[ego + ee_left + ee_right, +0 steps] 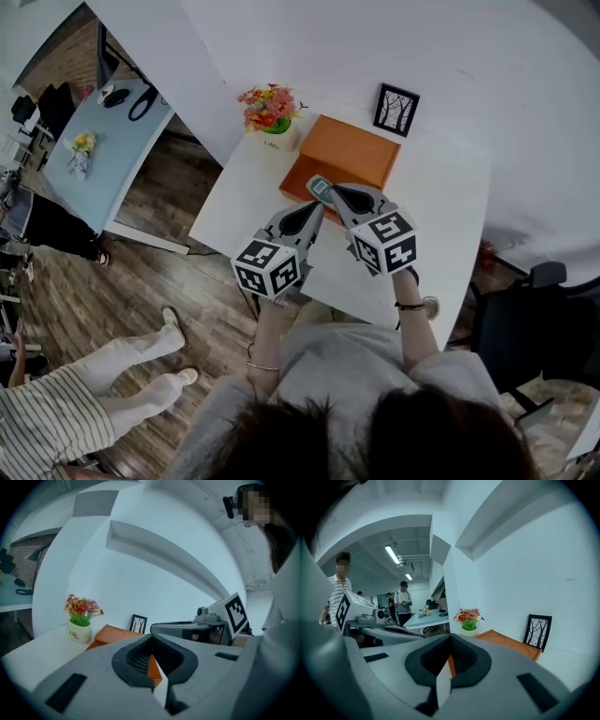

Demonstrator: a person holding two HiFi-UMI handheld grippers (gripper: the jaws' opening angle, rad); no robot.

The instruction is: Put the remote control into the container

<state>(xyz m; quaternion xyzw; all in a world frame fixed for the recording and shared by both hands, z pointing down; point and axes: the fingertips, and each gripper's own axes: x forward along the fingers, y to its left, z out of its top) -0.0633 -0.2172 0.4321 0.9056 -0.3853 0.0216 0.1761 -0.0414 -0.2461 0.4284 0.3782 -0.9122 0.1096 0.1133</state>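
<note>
The small grey remote control (318, 185) was pinched at the tips of the right gripper (330, 194), whose jaws were pressed together on it, above the near edge of the flat orange rectangular container (352, 150). Just beside it, the left gripper (315, 210) hung with its jaws closed on nothing. Both were over the white table (441, 216), where a white pot of red and yellow flowers (270, 117) and a small black-framed picture (396, 110) stood behind the container.

White walls (281, 37), wood floor (141, 281), white table (441, 216)
</note>
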